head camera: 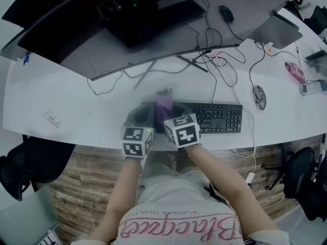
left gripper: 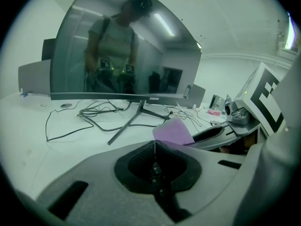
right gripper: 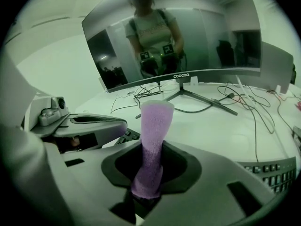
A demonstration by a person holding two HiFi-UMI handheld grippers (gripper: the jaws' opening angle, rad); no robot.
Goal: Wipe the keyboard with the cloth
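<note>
The right gripper (right gripper: 151,149) is clenching a purple cloth (right gripper: 155,119), which is standing upright over the left end of the black keyboard (head camera: 217,117) on the white desk (head camera: 66,98). The left gripper (left gripper: 154,144) is hovering just beside it, jaws pressed together on nothing, facing the curved monitor (left gripper: 127,51).
</note>
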